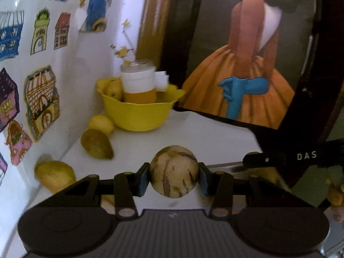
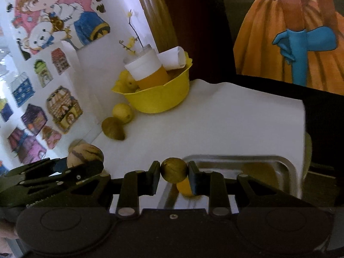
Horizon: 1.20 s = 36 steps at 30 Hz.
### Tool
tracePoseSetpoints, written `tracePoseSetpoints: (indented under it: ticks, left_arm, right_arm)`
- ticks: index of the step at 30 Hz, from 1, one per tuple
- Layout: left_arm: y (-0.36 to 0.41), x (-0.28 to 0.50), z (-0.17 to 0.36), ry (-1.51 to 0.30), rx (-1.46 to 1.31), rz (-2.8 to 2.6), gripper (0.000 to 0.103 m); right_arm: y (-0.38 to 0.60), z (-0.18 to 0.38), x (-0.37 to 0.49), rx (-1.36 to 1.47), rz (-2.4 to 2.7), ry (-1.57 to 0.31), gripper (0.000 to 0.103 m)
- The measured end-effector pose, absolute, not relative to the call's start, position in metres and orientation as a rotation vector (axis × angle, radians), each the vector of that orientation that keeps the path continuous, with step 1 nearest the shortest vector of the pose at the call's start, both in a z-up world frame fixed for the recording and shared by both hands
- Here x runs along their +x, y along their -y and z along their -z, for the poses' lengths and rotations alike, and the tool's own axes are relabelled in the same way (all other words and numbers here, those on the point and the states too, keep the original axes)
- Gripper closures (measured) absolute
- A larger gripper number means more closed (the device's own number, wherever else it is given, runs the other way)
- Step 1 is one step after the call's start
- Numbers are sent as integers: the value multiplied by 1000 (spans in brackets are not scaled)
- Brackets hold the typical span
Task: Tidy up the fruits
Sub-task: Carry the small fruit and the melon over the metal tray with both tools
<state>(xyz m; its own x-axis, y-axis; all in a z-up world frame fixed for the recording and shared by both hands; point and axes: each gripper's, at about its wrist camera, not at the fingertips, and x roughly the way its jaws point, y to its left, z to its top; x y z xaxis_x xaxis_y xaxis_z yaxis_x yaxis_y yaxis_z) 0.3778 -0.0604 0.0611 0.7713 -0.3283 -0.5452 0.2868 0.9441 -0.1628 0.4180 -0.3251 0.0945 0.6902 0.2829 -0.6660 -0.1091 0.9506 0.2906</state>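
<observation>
Both grippers, left gripper (image 1: 173, 173) and right gripper (image 2: 174, 170), clamp fruit, tilted downward.

A lived-in home corner, decorated by hand

Children's drawings of houses (image 1: 40, 101) and a cartoon poster (image 2: 58, 15) cover the white wall, a large painting of a figure in an orange gown (image 1: 247, 68) leans behind the white table (image 2: 215, 124), and a yellow bowl (image 1: 137, 116) holds household bits.

**Hidden and cut-off parts**

In the right wrist view, the gripper body hides the metal tray's (image 2: 286, 167) near half, at lower right. The bowl (image 2: 159, 99) rim conceals most fruit inside. The painting (image 1: 247, 68) runs off the left wrist view's top edge.
</observation>
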Motion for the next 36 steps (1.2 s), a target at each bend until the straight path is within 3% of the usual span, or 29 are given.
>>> tracePoseSetpoints:
  ticks: [17, 36]
  left_arm:
    - [118, 283, -47, -598, -73, 478, 53]
    - [130, 259, -3, -657, -35, 490, 53]
  right_arm:
    - [378, -77, 323, 232, -181, -791, 73]
    - [393, -21, 342, 212, -137, -770, 73]
